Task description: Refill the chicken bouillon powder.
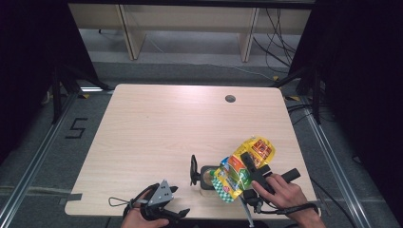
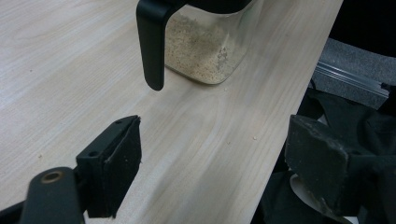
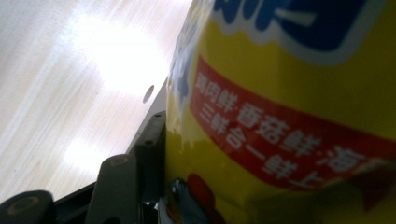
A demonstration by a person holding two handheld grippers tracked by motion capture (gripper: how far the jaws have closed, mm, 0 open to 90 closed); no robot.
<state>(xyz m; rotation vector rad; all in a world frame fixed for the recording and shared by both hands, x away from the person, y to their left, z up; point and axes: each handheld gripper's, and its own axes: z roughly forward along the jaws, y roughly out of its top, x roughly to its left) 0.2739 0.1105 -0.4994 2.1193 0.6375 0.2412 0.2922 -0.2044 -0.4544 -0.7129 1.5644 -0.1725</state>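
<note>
Two hand-held grippers: your right (image 1: 248, 167) clamps the tilted yellow pouch (image 1: 242, 168) over the jar (image 2: 205, 51) to pour, your left (image 1: 177, 202) waits open.

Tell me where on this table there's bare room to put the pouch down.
The pale wooden table is bare across its far half up to the round cable hole and along its left side. The crowding is near right: clear black-handled jar of granules, yellow foil pouch.

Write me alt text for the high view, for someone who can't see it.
A yellow pouch, gripped by the right tool, is tilted over a clear jar with a black handle near the front edge of a light wooden table. The left tool rests open at the front edge, apart from the jar.
</note>
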